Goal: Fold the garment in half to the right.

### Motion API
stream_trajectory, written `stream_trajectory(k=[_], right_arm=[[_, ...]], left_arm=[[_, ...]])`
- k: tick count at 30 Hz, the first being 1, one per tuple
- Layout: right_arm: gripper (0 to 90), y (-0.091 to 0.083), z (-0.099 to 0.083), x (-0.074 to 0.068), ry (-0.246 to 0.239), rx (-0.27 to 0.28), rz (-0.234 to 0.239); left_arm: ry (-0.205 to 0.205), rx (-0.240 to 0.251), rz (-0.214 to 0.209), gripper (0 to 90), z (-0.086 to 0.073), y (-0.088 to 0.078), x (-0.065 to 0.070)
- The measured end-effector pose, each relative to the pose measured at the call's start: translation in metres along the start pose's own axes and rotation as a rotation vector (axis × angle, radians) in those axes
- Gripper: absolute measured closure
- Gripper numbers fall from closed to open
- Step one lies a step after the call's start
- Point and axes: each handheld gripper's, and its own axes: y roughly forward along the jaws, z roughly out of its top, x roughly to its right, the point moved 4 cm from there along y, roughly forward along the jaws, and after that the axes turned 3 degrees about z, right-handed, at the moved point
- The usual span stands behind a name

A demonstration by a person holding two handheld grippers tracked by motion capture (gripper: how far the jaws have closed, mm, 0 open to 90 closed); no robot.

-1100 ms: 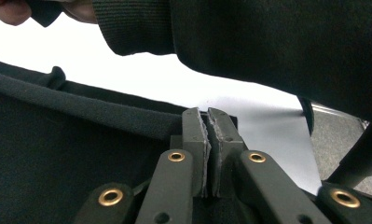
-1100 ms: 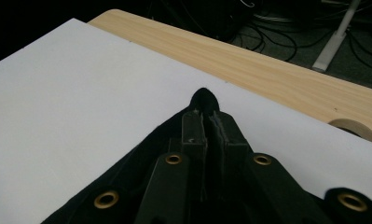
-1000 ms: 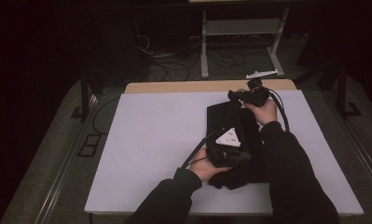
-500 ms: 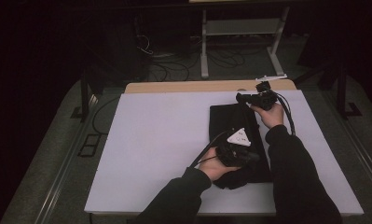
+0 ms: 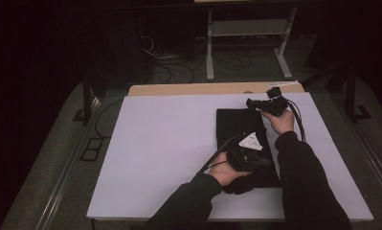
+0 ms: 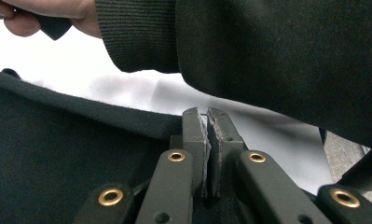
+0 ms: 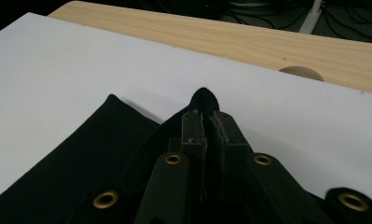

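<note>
Two tools were on one black cloth, a dark, matte piece lying folded at centre right of the white bench. Right tool, upper right, was clamped on the cloth's far corner, a tuft poking past its tips. Left tool, lower centre, pinched the near edge, jaws together, under the right sleeve.

Near edge of black cloth hidden beneath left gripper and dark sleeve in the high view; sleeve cut off at bottom edge; pinched fold unseen between closed jaws.
</note>
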Motion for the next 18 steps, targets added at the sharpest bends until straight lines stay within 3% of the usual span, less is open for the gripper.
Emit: stream_trajectory(k=[12,18], right_arm=[[80.5,-0.006,-0.009,0.009,0.009,-0.008,-0.017],[64.1,-0.025,-0.021,0.017,0.052,0.000,-0.042]], left_arm=[[0.004,-0.012,-0.013,85.2,0.002,0.012,0.002],[0.016,-0.015,-0.015,85.2,0.005,0.017,0.004]])
